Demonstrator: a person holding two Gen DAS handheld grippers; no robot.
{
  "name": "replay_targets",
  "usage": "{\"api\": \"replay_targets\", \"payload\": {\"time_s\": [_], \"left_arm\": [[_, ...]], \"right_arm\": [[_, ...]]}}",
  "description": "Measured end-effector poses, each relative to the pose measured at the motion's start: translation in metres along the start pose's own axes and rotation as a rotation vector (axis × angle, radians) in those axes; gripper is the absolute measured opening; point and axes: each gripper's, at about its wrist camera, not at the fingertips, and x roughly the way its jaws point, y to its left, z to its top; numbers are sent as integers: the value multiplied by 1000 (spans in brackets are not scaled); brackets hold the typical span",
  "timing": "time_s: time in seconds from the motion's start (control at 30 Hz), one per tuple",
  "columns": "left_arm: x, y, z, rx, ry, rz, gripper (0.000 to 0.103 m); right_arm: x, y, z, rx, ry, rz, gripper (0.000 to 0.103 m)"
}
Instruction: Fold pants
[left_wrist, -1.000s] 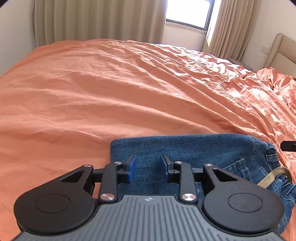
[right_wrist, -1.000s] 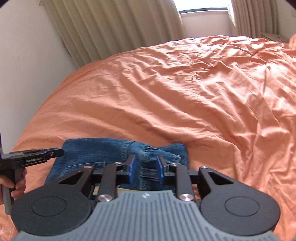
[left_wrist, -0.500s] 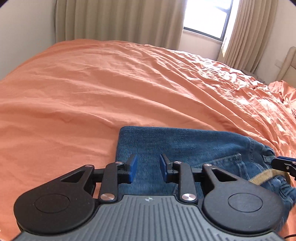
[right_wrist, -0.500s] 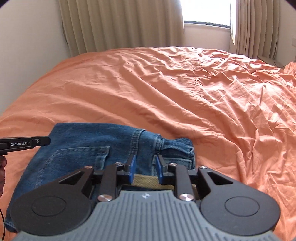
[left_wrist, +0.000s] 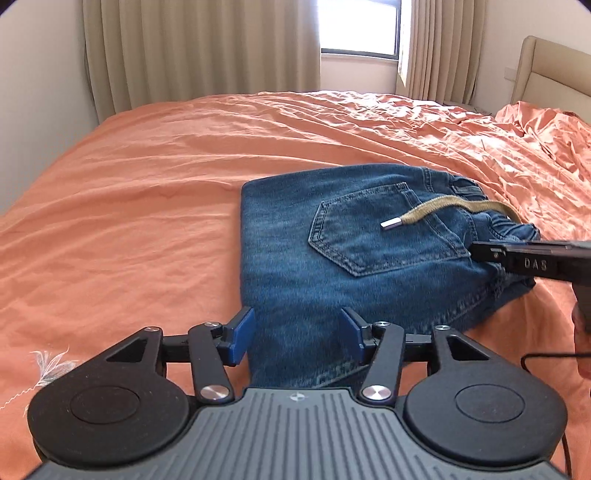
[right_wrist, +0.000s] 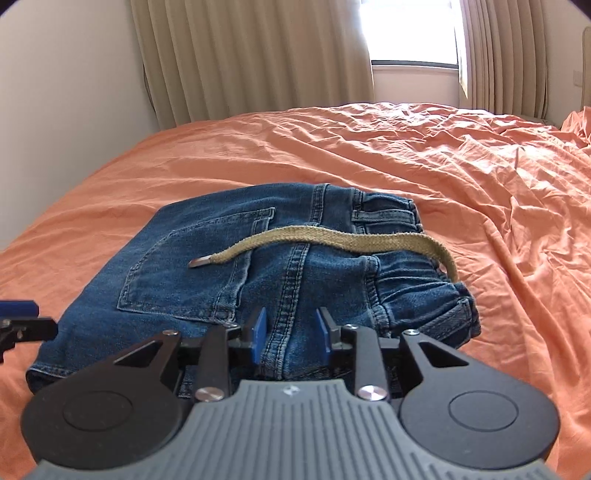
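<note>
Folded blue jeans (left_wrist: 332, 258) lie in a compact rectangle on the orange bed, back pocket up, with a tan drawstring (left_wrist: 436, 212) across the top. My left gripper (left_wrist: 297, 338) is open and empty, hovering over the near left edge of the jeans. In the right wrist view the jeans (right_wrist: 229, 266) fill the middle, the drawstring (right_wrist: 332, 240) draped over the waistband. My right gripper (right_wrist: 290, 332) is open and empty just above the jeans' seam. The right gripper's finger also shows in the left wrist view (left_wrist: 532, 258).
The orange bedsheet (left_wrist: 147, 184) spreads wide on all sides, wrinkled toward the right. Beige curtains (left_wrist: 199, 48) and a window stand behind the bed. A beige headboard (left_wrist: 546, 66) is at far right. A white wall (right_wrist: 66, 92) borders the left.
Both grippers have pulled back and up from the jeans, so more of the folded pile shows. Both jaws have opened wider. The drawstring now lies in full view on top.
</note>
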Motion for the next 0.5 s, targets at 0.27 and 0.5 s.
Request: {"api": "replay_targets", "payload": {"time_s": [0.27,0.5], "left_arm": [[-2,-15,-29,87,-7,85,77],[2,-32,-50,180,-46,127,79]], "right_arm": [[-2,-5,-3,11,-5,34,26],[-2,-13,-3,47,0,69,28]]}}
